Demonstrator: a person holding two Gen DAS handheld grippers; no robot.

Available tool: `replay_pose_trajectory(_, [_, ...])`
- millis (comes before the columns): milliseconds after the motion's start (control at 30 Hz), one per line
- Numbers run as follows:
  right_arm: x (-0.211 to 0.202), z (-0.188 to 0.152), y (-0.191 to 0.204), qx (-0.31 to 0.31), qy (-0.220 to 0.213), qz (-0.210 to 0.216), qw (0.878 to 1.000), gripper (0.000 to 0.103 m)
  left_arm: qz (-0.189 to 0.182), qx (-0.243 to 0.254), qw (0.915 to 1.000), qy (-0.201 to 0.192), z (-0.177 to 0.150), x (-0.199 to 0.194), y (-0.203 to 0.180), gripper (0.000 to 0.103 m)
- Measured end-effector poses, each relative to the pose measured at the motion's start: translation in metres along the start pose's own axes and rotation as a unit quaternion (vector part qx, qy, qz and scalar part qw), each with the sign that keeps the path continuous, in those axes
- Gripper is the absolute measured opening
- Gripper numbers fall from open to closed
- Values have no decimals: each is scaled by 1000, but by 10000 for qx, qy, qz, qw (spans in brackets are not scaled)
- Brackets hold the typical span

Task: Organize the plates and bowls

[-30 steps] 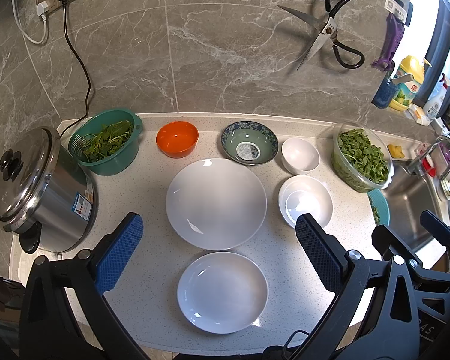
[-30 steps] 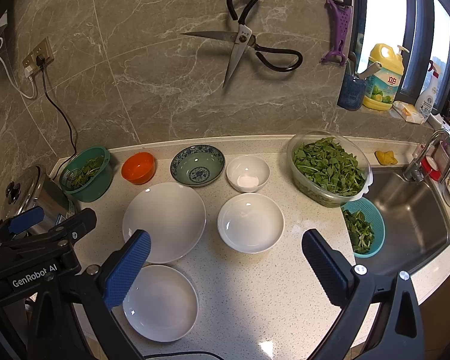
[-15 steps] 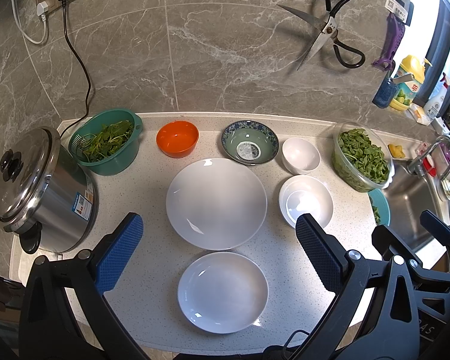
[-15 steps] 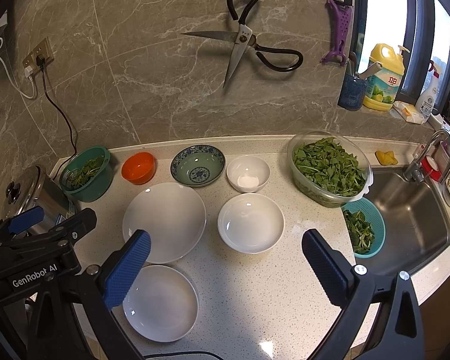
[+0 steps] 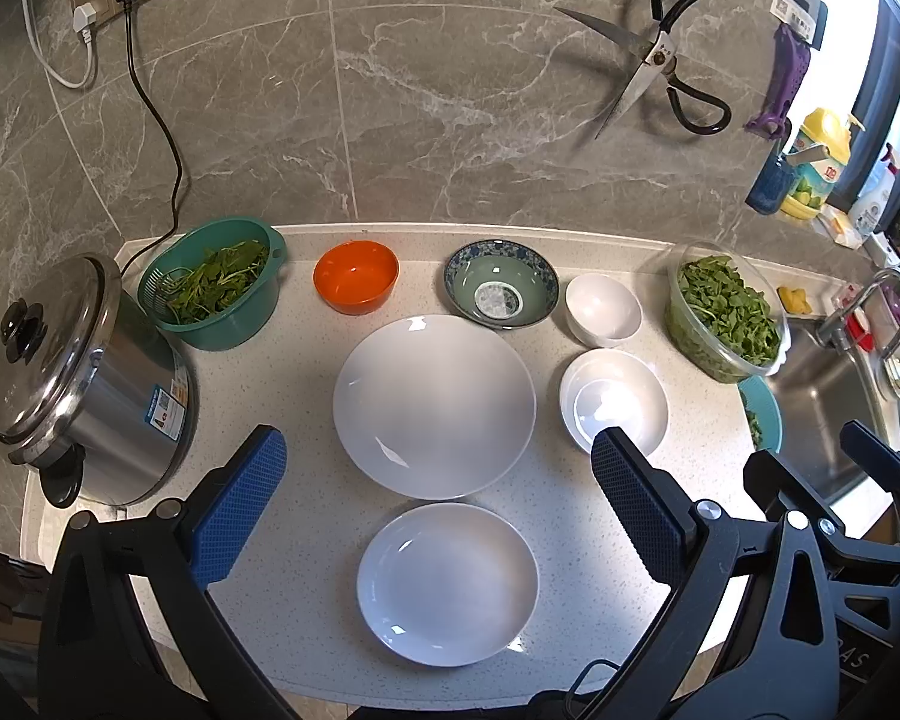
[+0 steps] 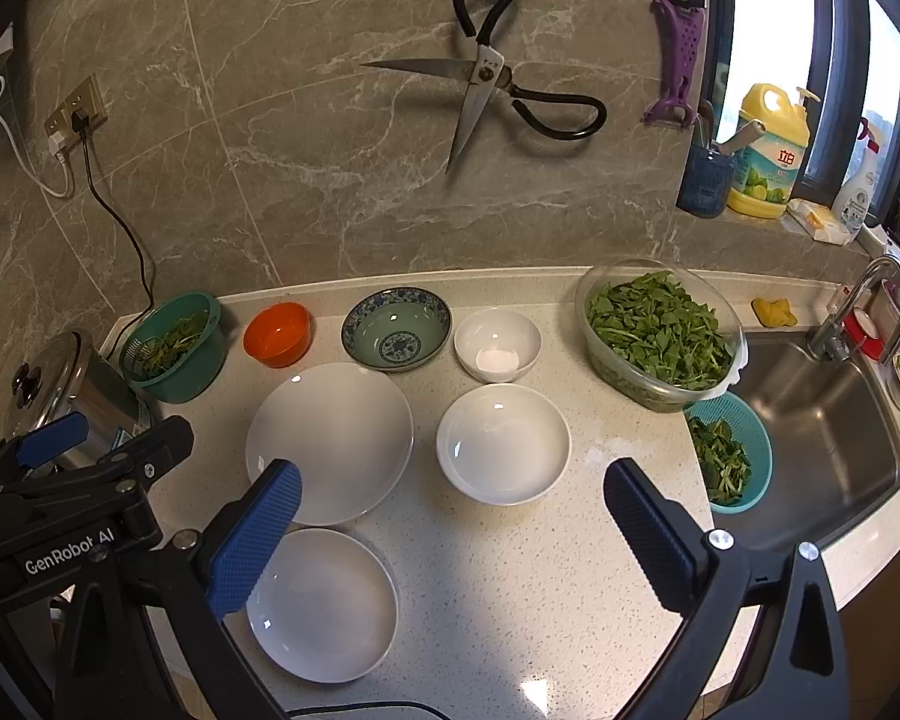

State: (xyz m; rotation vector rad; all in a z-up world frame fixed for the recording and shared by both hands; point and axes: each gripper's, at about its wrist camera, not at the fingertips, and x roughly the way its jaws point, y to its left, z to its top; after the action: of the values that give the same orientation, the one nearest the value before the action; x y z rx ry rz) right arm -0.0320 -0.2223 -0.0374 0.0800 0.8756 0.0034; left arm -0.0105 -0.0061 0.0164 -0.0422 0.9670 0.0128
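Note:
A large white plate [image 5: 433, 405] [image 6: 329, 441] lies mid-counter, with a small white plate [image 5: 447, 583] [image 6: 323, 603] in front of it. To its right sits a wide white bowl [image 5: 613, 401] [image 6: 503, 443]. Along the back stand an orange bowl [image 5: 355, 277] [image 6: 277, 334], a blue-patterned bowl [image 5: 501, 293] [image 6: 396, 336] and a small white bowl [image 5: 602, 309] [image 6: 497, 344]. My left gripper [image 5: 435, 459] hovers open above the plates, empty. My right gripper [image 6: 453, 495] hangs open over the counter's front, empty.
A steel pot [image 5: 72, 384] stands at the left edge beside a green colander of greens [image 5: 216, 282]. A clear tub of greens [image 6: 660, 333] and a teal strainer [image 6: 729, 450] border the sink [image 6: 822, 438] at right. Scissors [image 6: 492, 84] hang on the wall.

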Motion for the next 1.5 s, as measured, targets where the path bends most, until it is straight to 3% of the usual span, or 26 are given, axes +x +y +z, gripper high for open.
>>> replay_pose_trajectory(667, [40, -3, 9, 21, 384, 115, 9992, 103, -6, -131, 9996, 238, -1, 48, 18, 103])
replay_pose_trajectory(867, [78, -3, 21, -186, 568, 64, 9982, 103, -274, -515, 9979, 266, -2, 89, 49, 103])
replay_pose_trajectory(1067, [115, -7, 36, -443, 823, -11, 9956, 103, -94, -629, 9979, 131, -4, 132, 85, 103])
replay_pose_trajectory(1367, [188, -17, 36, -216, 1201, 516, 9912, 103, 894, -104, 9948, 483, -4, 228, 128, 103])
replay_pose_trajectory(1500, [212, -27, 30, -139, 1295, 738, 9887, 97, 417, -305, 9971, 555, -8, 266, 155, 103])
